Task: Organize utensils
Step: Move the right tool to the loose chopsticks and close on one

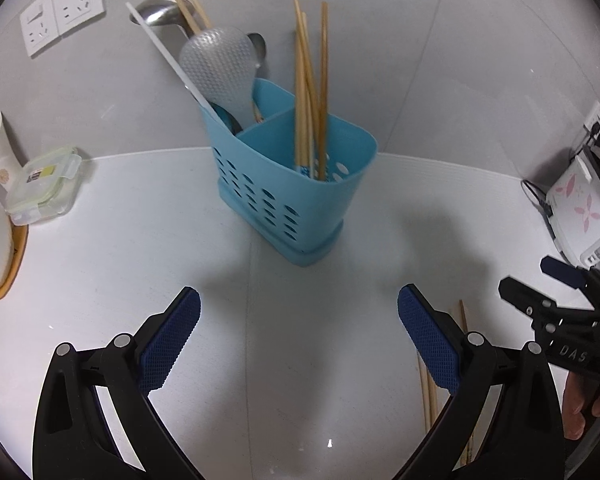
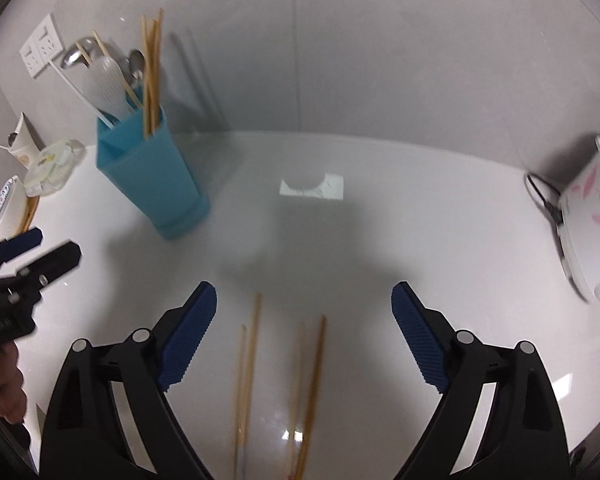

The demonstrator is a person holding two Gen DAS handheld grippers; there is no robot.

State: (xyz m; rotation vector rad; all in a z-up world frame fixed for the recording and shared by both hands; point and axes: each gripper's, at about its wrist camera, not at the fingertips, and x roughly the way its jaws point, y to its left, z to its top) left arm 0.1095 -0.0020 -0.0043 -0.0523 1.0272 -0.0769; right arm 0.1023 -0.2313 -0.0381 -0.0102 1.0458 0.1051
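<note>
Blue plastic utensil holder [image 1: 296, 184] stands on a white counter [image 1: 100, 280], far centre in the left wrist view. Chopsticks [image 1: 310, 88] stand upright in its near compartment; a ladle [image 1: 160, 10] and rice paddle [image 1: 216, 68] in the far one. The left gripper [image 1: 299, 340] is spread wide, empty.

In the right wrist view, loose chopsticks [image 2: 252, 360] lie on the counter between the right gripper's [image 2: 304, 336] wide-apart, empty jaws. The holder stands far left.

Only readable text: white letters "DAS" are showing on the black body of the right gripper [image 1: 556, 280], seen from the left wrist view. The label on the clear lidded container [image 1: 44, 186] is staying too small to read. Nothing else legible.
</note>
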